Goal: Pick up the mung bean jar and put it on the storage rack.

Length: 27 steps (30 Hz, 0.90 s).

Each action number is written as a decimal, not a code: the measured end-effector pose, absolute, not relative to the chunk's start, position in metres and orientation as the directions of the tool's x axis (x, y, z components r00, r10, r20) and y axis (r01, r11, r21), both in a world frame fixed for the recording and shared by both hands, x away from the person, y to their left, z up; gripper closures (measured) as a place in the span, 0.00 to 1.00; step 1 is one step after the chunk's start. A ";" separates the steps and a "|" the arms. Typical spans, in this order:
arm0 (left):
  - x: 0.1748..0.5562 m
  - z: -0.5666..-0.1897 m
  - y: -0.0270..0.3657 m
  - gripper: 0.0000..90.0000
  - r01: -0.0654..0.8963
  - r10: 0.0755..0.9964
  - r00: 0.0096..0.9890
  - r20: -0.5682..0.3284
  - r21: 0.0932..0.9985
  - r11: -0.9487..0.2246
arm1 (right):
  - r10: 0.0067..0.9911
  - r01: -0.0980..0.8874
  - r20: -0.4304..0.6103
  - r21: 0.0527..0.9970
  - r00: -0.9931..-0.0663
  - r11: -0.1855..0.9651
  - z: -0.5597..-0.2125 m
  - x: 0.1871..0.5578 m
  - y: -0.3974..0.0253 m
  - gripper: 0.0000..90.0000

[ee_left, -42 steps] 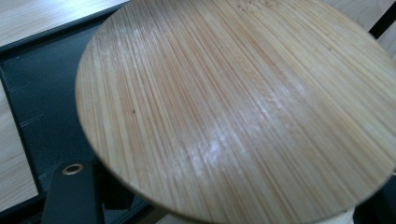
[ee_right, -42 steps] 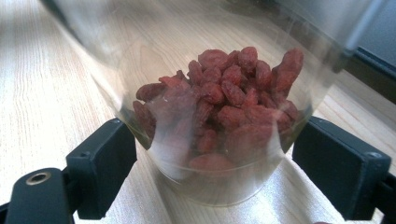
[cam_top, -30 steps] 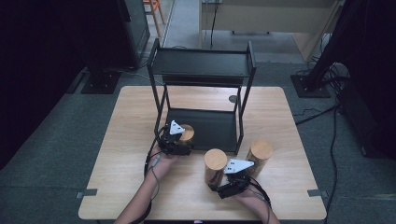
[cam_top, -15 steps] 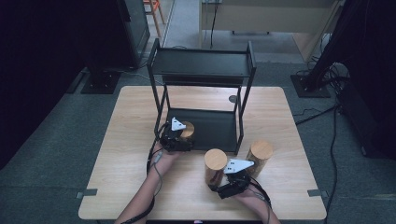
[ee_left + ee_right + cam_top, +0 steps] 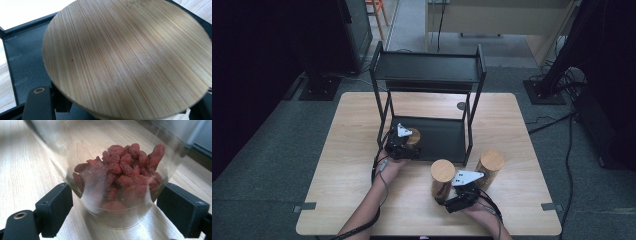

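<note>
high view — overhead, facing forward | gripper views — close-up on jars

Grey carpet floor surrounds the wooden table; dim surroundings.

On the table, 1 jar sits on the rack's lower shelf, 2 jars before it.

Pale wood-grain bench. Black metal rack. Striped tan bamboo lid. Clear glass jar, dark red dried berries. Matte black fingers.
</note>
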<state>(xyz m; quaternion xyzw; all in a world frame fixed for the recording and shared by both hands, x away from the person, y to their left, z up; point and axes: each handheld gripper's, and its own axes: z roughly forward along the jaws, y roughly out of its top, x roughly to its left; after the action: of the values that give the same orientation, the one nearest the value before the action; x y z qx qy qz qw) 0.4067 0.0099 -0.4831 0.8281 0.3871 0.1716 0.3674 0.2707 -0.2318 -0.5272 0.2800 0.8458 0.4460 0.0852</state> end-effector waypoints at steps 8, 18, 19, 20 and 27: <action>0.413 -0.484 0.005 0.28 0.519 0.771 0.637 -0.005 0.742 -0.424 | 0.548 0.401 0.108 0.799 -0.829 0.449 -0.527 0.271 -0.232 0.15; 0.423 -0.485 0.001 0.28 0.530 0.783 0.622 -0.009 0.740 -0.413 | 0.548 0.403 0.110 0.798 -0.829 0.448 -0.527 0.271 -0.232 0.15; 0.424 -0.485 0.001 0.28 0.530 0.782 0.623 -0.007 0.740 -0.415 | 0.548 0.403 0.111 0.798 -0.829 0.448 -0.527 0.271 -0.231 0.15; 0.425 -0.485 0.001 0.28 0.530 0.782 0.623 -0.009 0.740 -0.414 | 0.548 0.403 0.111 0.798 -0.829 0.448 -0.527 0.271 -0.231 0.15; 0.432 -0.483 -0.002 0.28 0.537 0.791 0.611 -0.019 0.744 -0.397 | 0.549 0.406 0.111 0.795 -0.829 0.452 -0.527 0.271 -0.231 0.15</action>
<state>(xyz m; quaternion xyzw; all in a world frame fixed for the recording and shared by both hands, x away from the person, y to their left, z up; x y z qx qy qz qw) 0.4315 -0.0021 -0.4831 0.8179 0.4059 0.1718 0.3698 0.2715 -0.2311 -0.5274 0.2813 0.8481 0.4417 0.0810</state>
